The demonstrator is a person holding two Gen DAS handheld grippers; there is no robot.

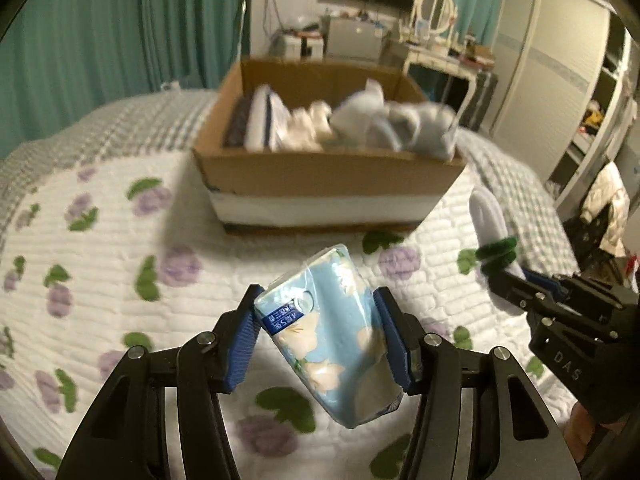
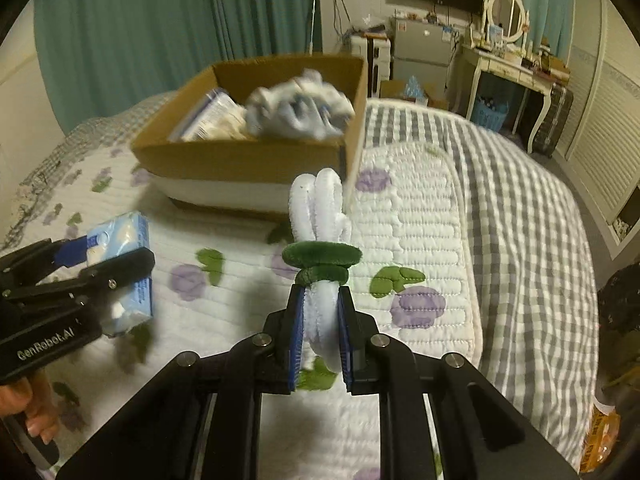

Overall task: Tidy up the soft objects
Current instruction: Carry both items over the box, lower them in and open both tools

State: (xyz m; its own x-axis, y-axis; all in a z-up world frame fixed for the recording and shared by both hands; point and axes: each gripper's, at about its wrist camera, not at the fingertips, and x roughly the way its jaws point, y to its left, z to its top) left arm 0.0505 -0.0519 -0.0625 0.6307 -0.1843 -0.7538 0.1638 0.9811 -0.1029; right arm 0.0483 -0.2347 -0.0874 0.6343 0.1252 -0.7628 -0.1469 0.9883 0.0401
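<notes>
A light-blue flowered tissue pack (image 1: 332, 340) hangs tilted above the quilt, and my left gripper (image 1: 318, 300) is shut on its sides. In the right wrist view the same pack (image 2: 120, 232) and left gripper (image 2: 116, 256) sit at the left. My right gripper (image 2: 320, 296) is shut on a white fuzzy soft toy (image 2: 318, 208) that has green fuzzy bands around its middle. That toy (image 1: 486, 212) and the right gripper (image 1: 504, 280) also show at the right of the left wrist view. Ahead stands an open cardboard box (image 1: 328, 176) with soft items inside.
The box (image 2: 240, 156) rests on a bed with a white quilt (image 1: 120, 240) printed with purple flowers, over a grey checked cover (image 2: 520, 208). Crumpled grey-white cloth (image 1: 400, 124) and folded packs fill it. Teal curtains, a dressing table and a wardrobe stand beyond. A hand (image 2: 36, 420) holds the left gripper.
</notes>
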